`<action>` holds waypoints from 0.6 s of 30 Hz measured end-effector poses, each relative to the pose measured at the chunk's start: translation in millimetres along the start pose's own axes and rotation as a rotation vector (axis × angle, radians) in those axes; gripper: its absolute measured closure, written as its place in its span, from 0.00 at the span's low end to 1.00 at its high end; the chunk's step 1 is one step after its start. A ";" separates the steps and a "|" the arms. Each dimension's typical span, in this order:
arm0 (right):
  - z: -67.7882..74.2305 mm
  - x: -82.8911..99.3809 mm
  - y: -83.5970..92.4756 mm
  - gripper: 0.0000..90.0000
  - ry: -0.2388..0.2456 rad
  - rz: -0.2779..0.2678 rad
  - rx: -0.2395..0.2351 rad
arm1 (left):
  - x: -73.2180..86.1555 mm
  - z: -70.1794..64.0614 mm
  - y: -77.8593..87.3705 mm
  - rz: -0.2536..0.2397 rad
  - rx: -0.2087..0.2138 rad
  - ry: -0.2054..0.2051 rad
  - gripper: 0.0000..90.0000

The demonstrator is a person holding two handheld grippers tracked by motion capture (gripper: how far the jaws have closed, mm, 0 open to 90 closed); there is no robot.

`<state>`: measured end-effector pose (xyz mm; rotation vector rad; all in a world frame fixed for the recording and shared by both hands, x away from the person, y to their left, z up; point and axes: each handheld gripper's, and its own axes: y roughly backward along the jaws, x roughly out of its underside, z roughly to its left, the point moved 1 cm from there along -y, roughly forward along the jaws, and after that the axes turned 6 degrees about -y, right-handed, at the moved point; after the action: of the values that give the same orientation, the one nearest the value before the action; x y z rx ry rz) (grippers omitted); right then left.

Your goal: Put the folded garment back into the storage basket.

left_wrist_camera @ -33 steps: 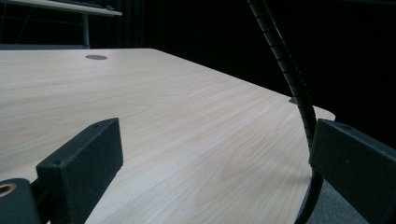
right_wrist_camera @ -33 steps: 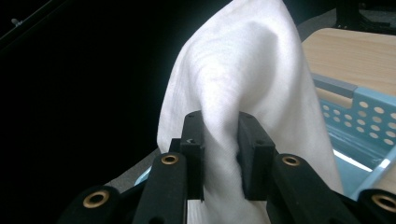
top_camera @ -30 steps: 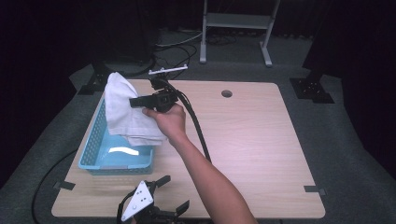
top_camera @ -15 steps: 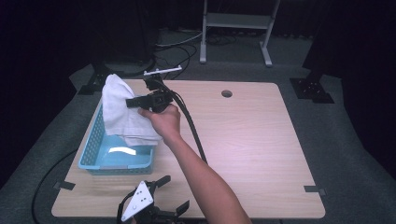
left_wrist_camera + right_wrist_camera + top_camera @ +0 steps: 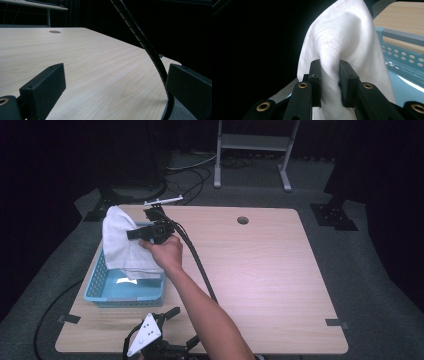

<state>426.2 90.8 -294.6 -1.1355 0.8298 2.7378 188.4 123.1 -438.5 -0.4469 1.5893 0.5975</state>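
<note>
A white cloth (image 5: 119,246) hangs over the far left part of a blue perforated basket (image 5: 98,290), its lower end down inside it. My right gripper (image 5: 132,234) is shut on a fold of the cloth (image 5: 342,42), which bunches between the two black pads (image 5: 347,82); in the right gripper view the right gripper (image 5: 330,83) points at the basket's wall (image 5: 404,58). My left gripper (image 5: 183,326) lies at the table's front edge, open. In the left gripper view the left gripper (image 5: 115,90) has only bare wood between its jaws.
The right gripper's black ribbed cable (image 5: 197,265) runs across the wooden table (image 5: 280,270) and crosses in front of the left gripper's camera as a cable (image 5: 147,45). A round grommet hole (image 5: 243,220) sits near the far edge. Metal stand legs (image 5: 250,150) stand behind the table.
My right hand has carried the cloth a little to the left and lower over the basket. The left gripper has stayed put.
</note>
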 end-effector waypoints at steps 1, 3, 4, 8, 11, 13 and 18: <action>0.0 0.7 -2.2 0.83 -0.005 0.001 0.000 | 0.1 0.0 -0.1 0.000 -0.001 0.000 0.03; -0.5 2.2 -6.8 0.83 -0.014 0.004 -0.005 | 0.4 0.2 -0.1 -0.001 -0.002 0.005 0.03; -1.1 2.9 -8.9 0.83 -0.018 0.004 -0.009 | 0.4 0.3 0.0 -0.001 -0.003 0.005 0.03; -1.9 5.1 -16.2 0.83 -0.032 0.004 -0.013 | 0.3 1.4 0.7 -0.003 -0.008 0.006 0.03; -2.0 6.2 -20.6 0.83 -0.040 0.008 -0.012 | 0.5 1.9 1.1 -0.003 -0.009 0.007 0.03; -2.0 6.8 -23.2 0.83 -0.041 0.009 -0.010 | 0.7 1.9 1.3 -0.003 -0.011 0.007 0.03; -3.5 9.4 -28.5 0.83 -0.047 0.017 -0.011 | 1.0 2.4 1.7 -0.002 -0.017 0.008 0.03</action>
<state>428.9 112.1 -315.9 -1.0668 0.8234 2.7752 189.1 126.0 -439.4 -0.4640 1.5922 0.6083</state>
